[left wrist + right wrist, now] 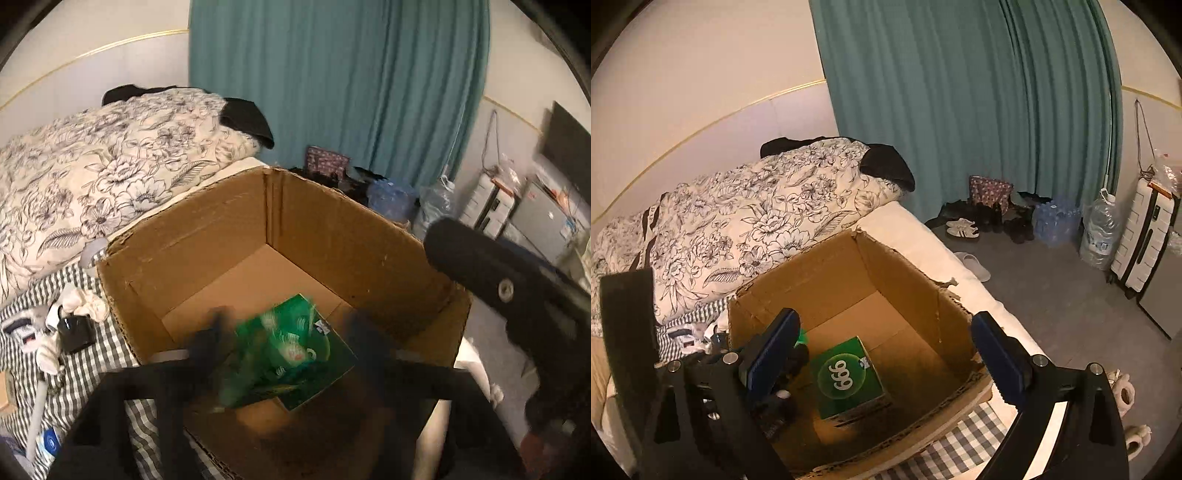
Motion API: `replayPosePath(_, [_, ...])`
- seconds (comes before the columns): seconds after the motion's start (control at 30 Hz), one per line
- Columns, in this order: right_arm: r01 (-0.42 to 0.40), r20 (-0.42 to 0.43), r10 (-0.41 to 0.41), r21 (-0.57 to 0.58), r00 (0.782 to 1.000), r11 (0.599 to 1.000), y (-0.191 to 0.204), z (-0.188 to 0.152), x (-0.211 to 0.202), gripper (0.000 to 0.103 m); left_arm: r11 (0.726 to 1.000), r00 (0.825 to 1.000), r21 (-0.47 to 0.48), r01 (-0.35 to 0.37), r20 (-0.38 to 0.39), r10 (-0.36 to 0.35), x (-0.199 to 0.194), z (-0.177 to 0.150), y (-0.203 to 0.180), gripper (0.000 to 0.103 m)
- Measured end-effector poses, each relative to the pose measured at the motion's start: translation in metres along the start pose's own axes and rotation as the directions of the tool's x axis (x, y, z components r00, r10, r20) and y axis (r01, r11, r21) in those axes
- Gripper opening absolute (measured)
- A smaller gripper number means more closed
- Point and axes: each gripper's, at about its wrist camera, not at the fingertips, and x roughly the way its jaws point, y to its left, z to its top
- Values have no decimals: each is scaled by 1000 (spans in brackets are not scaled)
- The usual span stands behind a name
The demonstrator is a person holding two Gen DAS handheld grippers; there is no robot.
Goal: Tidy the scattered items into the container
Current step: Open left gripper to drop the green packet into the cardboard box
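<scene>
Bedding in grey check is carrying the cardboard box (pixel 908 295), which is sitting near the mattress's floor-side edge. Nearest, the left gripper (pixel 284 332) is hanging wide open over the box, a blurred green packet (pixel 280 347) lying loose between its fingers. The right gripper (pixel 882 354) is tilting down, also spread and empty, above the green carton (pixel 849 376) on the box floor. Further items, like the white socks (pixel 83 304), are waiting beside the box's left wall; lift clear of the rim before reaching.

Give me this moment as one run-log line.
left gripper: open, green pack loose below | right gripper: open, empty | green box: in cardboard box
</scene>
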Motion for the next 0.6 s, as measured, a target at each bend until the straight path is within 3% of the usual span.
replayPosePath(0.1, [-10,6,10,14,1000,1000,-3,2,-4,94,998,996,-17,-63,54,64,-12,-2,6,103])
replayPosePath(0.6, [-41,22,41,6,999,999,20,-1,-27,94,958,966,-162,-236,71,250,-77,-16,74,103])
